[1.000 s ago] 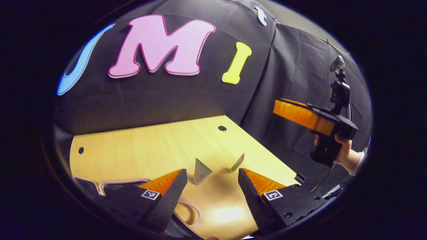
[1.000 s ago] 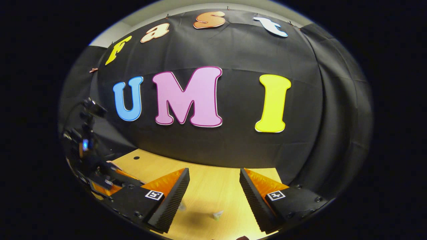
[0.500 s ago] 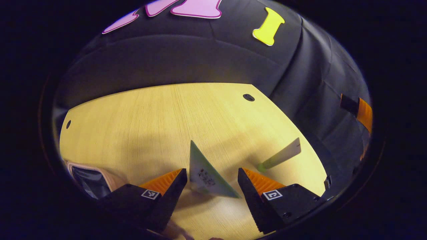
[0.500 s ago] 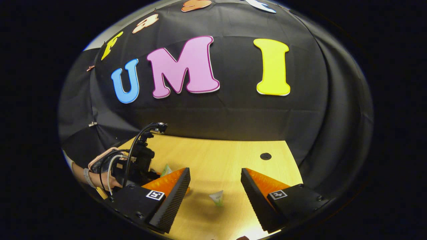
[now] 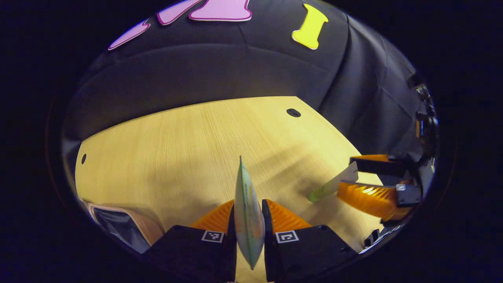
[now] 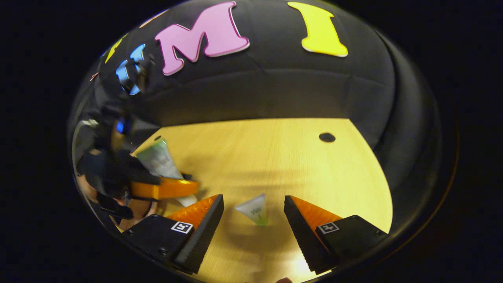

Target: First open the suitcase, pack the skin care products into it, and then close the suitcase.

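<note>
Left claw clamped on one tube; right claw open around the other.

In the left gripper view, lower left, I see the suitcase point(image 5: 118, 224) on the table point(image 5: 177, 149); at bottom centre my left gripper point(image 5: 248, 220) pinches the pale green tube point(image 5: 247, 220) between both fingers. In the right gripper view, bottom centre, my right gripper point(image 6: 253, 220) stands wide open, the small tube point(image 6: 253, 209) upright between its fingers, untouched.

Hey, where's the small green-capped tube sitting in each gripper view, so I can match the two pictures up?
Left gripper view: small tube right of centre, standing tilted on the table, beside the right tool.
Right gripper view: bottom centre, between the right tool's open fingers.
Shared landmark: the round dark hole in the tabletop.
</note>
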